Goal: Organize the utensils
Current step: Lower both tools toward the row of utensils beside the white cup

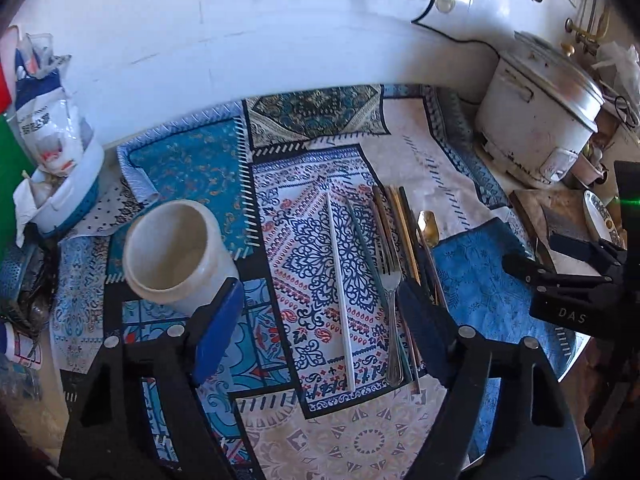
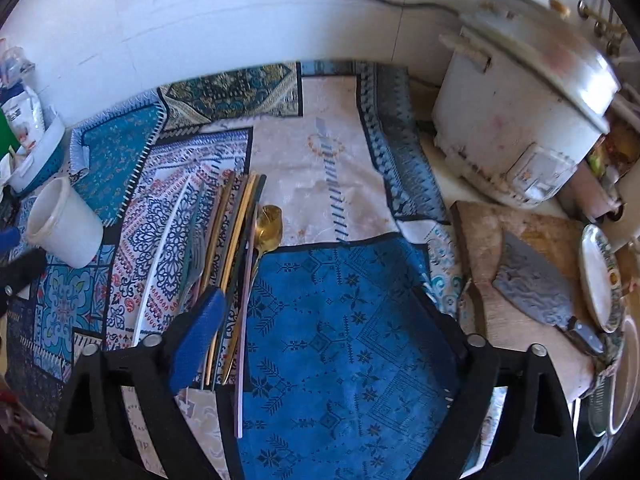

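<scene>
A row of utensils lies on the patterned tablecloth: a white chopstick (image 1: 340,292), a steel fork (image 1: 391,312), several dark and gold chopsticks (image 1: 400,228) and a gold spoon (image 1: 428,222). A white cup (image 1: 172,252) stands to their left. My left gripper (image 1: 320,328) is open above the white chopstick and fork, empty. My right gripper (image 2: 320,340) is open over the blue patch, its left finger beside the chopsticks (image 2: 236,232) and gold spoon (image 2: 269,222). The cup (image 2: 64,228) shows at the left of the right wrist view. The right gripper's body (image 1: 568,280) shows in the left wrist view.
A white rice cooker (image 1: 540,120) stands at the back right. A cutting board (image 2: 520,272) with a cleaver (image 2: 536,284) and a plate (image 2: 600,276) lie to the right. A basket with bags (image 1: 60,168) sits at the left by the wall.
</scene>
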`<state>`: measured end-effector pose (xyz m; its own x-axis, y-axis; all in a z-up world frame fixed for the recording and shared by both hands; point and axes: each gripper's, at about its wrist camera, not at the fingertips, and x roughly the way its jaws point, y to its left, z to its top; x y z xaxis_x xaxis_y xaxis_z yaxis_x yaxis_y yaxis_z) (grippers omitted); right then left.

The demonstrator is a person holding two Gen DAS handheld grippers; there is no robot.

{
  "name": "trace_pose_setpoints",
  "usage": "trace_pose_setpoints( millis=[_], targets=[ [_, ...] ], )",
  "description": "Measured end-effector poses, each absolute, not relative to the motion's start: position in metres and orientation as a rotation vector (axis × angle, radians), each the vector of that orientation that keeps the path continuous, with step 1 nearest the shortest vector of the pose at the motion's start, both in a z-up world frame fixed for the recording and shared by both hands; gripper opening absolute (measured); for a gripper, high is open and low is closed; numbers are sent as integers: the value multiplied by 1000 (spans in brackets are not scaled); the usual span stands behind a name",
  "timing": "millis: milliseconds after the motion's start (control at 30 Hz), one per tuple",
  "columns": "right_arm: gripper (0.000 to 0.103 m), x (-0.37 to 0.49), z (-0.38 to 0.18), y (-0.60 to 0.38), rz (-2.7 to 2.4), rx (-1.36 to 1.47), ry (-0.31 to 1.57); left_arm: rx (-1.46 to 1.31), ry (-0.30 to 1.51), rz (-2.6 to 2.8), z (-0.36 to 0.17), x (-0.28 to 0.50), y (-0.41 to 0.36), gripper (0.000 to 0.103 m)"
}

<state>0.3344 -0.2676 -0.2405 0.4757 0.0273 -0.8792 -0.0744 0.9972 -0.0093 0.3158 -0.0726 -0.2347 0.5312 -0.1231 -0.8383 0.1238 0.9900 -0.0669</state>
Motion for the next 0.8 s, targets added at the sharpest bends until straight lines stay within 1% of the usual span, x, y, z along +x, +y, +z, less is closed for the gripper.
trace_pose_setpoints(
  millis=[67,133,167,200,233,267,367,433,533,600,667,767,800],
  targets=[
    [69,349,-253,-269,84,-30,1108,7,1036,-158,-247,327,-79,72],
    [62,361,-263,-268,105,-17,1142,6,1068,-174,-258,336,-84,61],
    [57,366,-268,-267,121,-7,1158,2,1085,-180,-263,341,-86,59],
    [54,371,-273,-266,138,2,1176,-2,1101,-184,-268,344,-87,54],
    [49,376,-277,-266,154,10,1192,-7,1115,-192,-272,347,-88,51],
    [45,380,-282,-265,170,16,1208,-11,1128,-196,-277,352,-89,50],
    [37,390,-293,-261,234,48,1253,-22,1162,-205,-289,361,-92,43],
    [34,393,-298,-257,280,72,1279,-28,1181,-208,-294,364,-94,38],
    [34,397,-305,-253,310,85,1303,-45,1197,-213,-299,367,-96,37],
    [31,400,-308,-249,323,82,1310,-57,1211,-215,-304,369,-98,37],
    [21,402,-311,-245,337,77,1319,-68,1227,-222,-309,371,-99,37],
    [12,405,-314,-239,344,61,1329,-76,1254,-250,-315,373,-103,37],
    [11,406,-314,-239,345,60,1329,-74,1259,-261,-317,373,-105,37]
  ],
)
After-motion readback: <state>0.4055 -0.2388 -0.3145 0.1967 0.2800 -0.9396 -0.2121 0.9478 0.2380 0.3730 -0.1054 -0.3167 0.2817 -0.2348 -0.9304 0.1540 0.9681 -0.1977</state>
